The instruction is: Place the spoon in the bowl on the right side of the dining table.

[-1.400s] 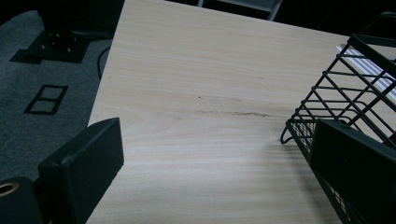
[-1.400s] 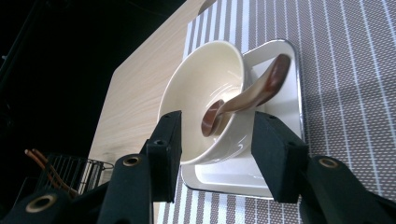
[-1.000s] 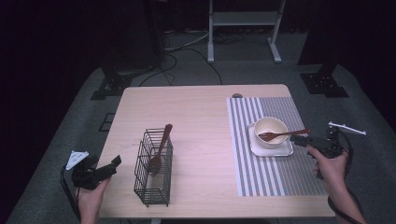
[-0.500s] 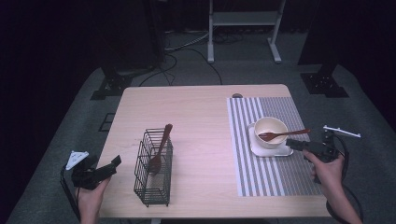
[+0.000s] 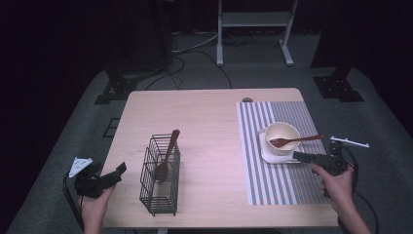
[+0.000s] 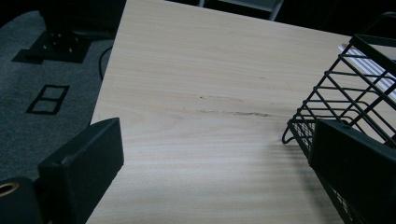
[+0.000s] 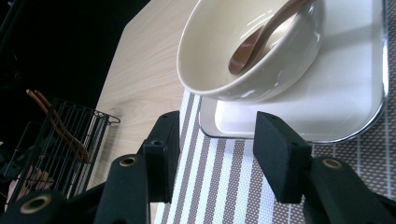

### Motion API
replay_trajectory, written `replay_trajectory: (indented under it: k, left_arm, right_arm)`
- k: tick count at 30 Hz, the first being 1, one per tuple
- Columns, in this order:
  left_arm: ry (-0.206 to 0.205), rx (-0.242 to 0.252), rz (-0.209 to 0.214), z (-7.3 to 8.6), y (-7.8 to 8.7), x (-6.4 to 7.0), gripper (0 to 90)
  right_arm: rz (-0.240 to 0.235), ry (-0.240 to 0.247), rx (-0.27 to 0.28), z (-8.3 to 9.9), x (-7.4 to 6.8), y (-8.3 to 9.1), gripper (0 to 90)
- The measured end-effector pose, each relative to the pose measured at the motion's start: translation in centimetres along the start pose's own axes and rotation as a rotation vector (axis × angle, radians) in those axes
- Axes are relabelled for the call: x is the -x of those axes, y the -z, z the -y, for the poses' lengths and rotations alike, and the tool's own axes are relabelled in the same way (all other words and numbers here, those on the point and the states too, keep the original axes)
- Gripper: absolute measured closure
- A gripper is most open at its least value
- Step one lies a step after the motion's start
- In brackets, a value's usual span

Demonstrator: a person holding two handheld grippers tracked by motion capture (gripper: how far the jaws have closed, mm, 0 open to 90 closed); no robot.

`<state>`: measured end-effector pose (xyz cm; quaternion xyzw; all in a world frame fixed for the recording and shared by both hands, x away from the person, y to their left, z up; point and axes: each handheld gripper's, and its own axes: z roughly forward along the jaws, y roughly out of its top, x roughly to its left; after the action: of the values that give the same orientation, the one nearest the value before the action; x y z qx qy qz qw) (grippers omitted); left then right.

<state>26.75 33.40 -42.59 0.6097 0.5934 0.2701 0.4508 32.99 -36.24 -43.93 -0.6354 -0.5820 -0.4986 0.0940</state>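
Right gripper [image 5: 298,156] jaws apart, empty, just beside white square tray [image 5: 267,152], right of frame. Brown wooden spoon [image 5: 294,141] in cream bowl [image 5: 282,132] ungrasped; pickup pending. Left gripper [image 5: 117,171] apart, idle.

Pale wooden table [image 5: 209,122], rounded corners, set on dark grey carpeted floor [image 5: 389,126]. Black wire basket [image 5: 158,183] placed on left front part of tabletop. Striped grey-and-white placemat [image 5: 280,185] laid flat along right side, reaching from near far edge to near front edge. Small dark round spot [image 5: 247,100] seen on tabletop at mat's far left corner. White square tray [image 5: 269,155] resting on mat. Middle of tabletop bare wood.
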Motion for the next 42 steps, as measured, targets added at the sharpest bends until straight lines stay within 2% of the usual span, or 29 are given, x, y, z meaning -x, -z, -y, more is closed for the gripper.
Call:
replay_trajectory:
  k: [15,22,42]
  left_arm:
    - [0.000,0.001,0.000,0.0,0.0,0.0,2.4]
    - [0.000,-0.001,0.000,0.0,0.0,0.0,2.4]
    - [-0.004,-0.003,0.000,0.0,0.0,0.1,2.5]
  right_arm:
    - [-0.020,0.020,-0.024,1.5,-0.3,-0.5,49.3]
    - [-0.037,0.042,-0.044,2.5,-1.0,-0.8,49.2]
    - [-0.033,0.087,-0.088,4.8,-1.9,-2.0,47.7]
